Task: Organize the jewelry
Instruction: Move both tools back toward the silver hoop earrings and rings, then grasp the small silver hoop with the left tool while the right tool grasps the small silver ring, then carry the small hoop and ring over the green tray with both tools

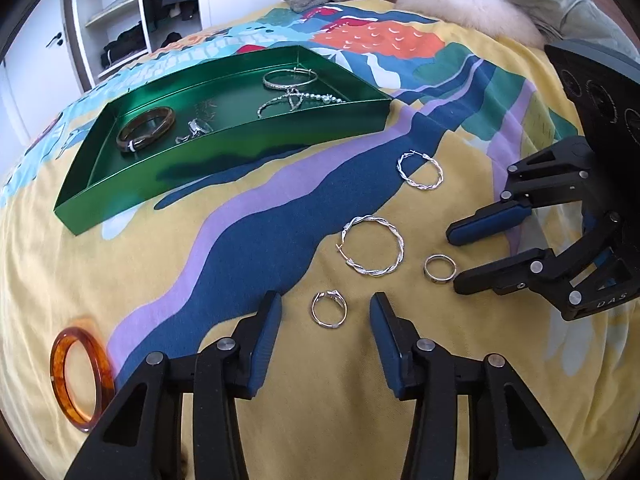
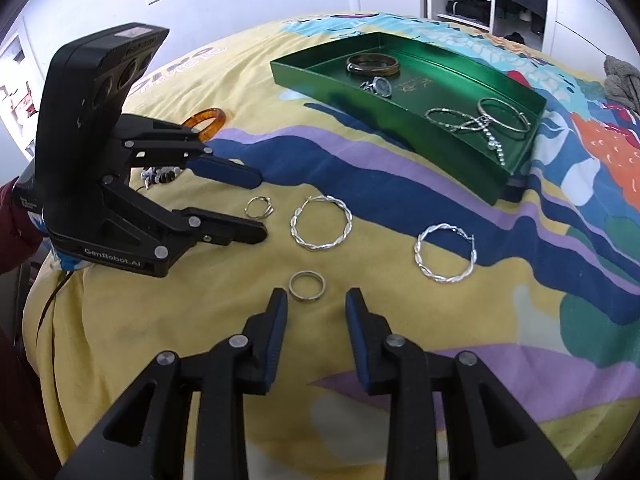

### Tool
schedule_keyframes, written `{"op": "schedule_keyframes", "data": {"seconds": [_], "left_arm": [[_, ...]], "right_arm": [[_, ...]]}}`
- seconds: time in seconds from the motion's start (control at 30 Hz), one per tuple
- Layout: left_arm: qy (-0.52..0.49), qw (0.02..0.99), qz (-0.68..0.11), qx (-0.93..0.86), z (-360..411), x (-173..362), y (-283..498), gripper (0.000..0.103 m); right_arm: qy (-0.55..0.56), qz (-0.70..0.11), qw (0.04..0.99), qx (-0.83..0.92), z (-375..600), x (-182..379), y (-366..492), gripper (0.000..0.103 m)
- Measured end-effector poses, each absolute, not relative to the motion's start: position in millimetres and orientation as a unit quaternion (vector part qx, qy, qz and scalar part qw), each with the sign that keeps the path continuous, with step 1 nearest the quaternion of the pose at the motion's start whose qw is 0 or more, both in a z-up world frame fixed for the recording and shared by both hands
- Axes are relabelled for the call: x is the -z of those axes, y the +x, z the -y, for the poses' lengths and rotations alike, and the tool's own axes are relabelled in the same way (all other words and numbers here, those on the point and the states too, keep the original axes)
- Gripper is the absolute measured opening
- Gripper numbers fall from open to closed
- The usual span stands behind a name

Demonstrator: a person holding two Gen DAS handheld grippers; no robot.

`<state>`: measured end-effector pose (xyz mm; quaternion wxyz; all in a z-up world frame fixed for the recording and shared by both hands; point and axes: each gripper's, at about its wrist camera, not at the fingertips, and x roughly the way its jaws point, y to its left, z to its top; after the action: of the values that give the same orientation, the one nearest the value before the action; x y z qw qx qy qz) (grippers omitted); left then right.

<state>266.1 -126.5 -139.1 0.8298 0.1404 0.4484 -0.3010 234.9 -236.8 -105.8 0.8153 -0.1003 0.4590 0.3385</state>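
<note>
**Both grippers poised over loose rings on the bedspread**

The left gripper hangs just above the patterned bedspread with its jaws partly apart; a thin silver ring lies on the cloth between the fingertips, and neither pad touches it. The right gripper is likewise partly open and holds nothing; a plain band ring lies just ahead of its tips.

Between the two grippers and the tray lie two twisted silver hoop earrings, apart from each other, on the cloth.

The green tray sits further back on the bedspread. Inside it, near one end, lie a dark brown bangle and a small watch; near the other end lies a tangle of silver bangles and a chain.

An amber bangle lies on the cloth well apart from the tray, beside the left gripper, and a small beaded piece shows under the left gripper's fingers in the right wrist view.
</note>
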Motion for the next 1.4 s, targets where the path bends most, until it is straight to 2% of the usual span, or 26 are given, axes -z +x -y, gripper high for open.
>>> {"op": "schedule_keyframes", "data": {"seconds": [0.17,0.33,0.43,0.47,0.53,0.9,1.4], "left_arm": [[0.147,0.83,-0.44,0.309,126.2,143.3,263.1,0.038],[0.163,0.825,-0.432,0.327,130.7,146.0,255.2,0.025],[0.163,0.822,-0.435,0.33,133.9,149.0,256.4,0.02],[0.163,0.822,-0.435,0.329,134.8,149.8,256.6,0.019],[0.166,0.823,-0.434,0.327,135.8,150.1,256.1,0.019],[0.156,0.833,-0.429,0.312,127.8,131.1,238.0,0.018],[0.108,0.875,-0.379,0.28,79.0,56.8,162.4,0.018]], "right_arm": [[-0.112,-0.457,0.81,-0.35,229.0,111.4,241.2,0.029],[-0.117,-0.458,0.807,-0.355,224.0,119.3,244.7,0.029],[-0.118,-0.457,0.808,-0.353,223.5,121.1,243.8,0.027],[-0.119,-0.458,0.807,-0.353,221.7,122.2,243.3,0.023],[-0.123,-0.458,0.806,-0.354,218.6,123.8,241.0,0.019],[-0.114,-0.445,0.823,-0.334,220.0,108.3,204.6,0.019],[-0.072,-0.381,0.871,-0.302,215.4,38.4,110.5,0.019]]}}
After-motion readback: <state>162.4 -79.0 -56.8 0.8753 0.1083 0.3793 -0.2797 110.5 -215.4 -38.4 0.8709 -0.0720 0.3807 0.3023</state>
